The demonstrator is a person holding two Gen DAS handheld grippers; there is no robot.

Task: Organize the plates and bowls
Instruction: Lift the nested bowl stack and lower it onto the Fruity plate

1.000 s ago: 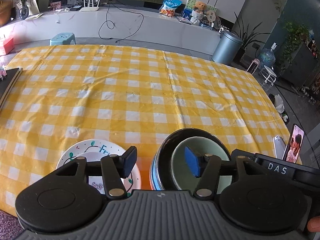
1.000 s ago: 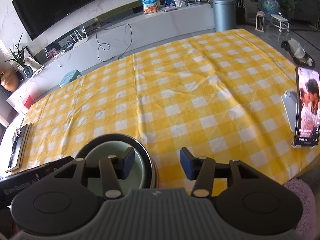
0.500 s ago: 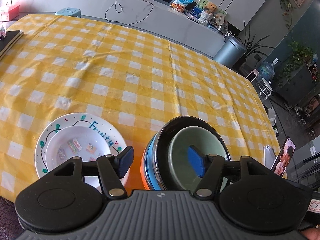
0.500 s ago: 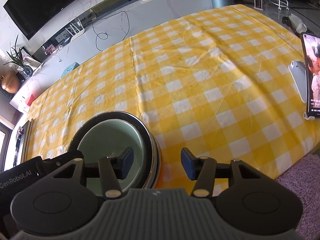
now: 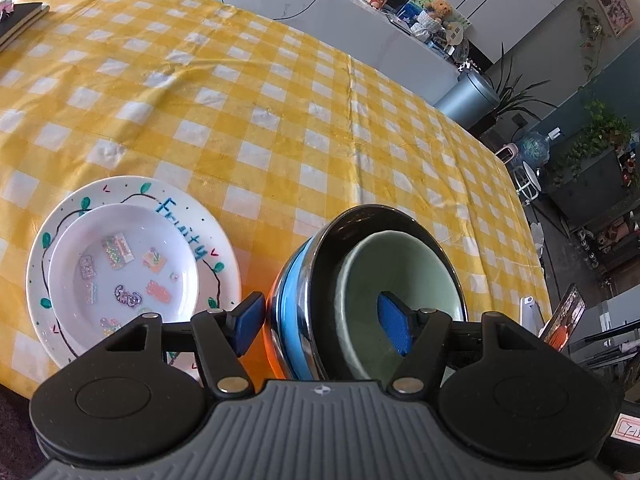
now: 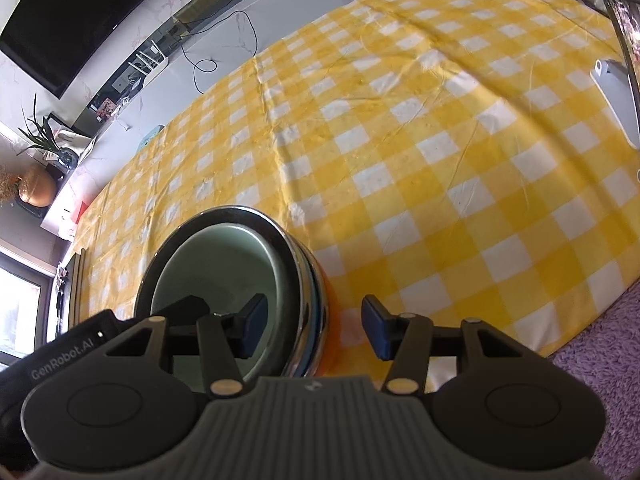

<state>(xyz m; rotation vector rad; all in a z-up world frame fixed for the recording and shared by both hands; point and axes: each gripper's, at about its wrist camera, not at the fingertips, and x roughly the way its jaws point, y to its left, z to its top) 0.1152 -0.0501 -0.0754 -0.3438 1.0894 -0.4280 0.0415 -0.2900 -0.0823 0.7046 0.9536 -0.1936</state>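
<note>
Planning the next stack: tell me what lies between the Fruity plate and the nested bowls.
In the left wrist view, only bare checked tablecloth separates the Fruity plate from the nested bowls; the left gripper's fingertip overhangs that gap.

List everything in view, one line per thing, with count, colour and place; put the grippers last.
Bowl stack: one; pale green bowl nested in a dark steel-rimmed bowl, blue and orange bowls beneath; near table edge.
Plates: two, white; smaller stickered plate on the larger one lettered "Fruity"; left of the stack.
Tablecloth: one, yellow-and-white check; covers the table.
Phone: one, screen lit; propped on a white stand, right edge.
Bin: one, grey; on the floor beyond the table.
TV: one, black; on the wall.
Left gripper: black, blue pads; open astride the stack's left rim.
Right gripper: same; open astride its right rim.
</note>
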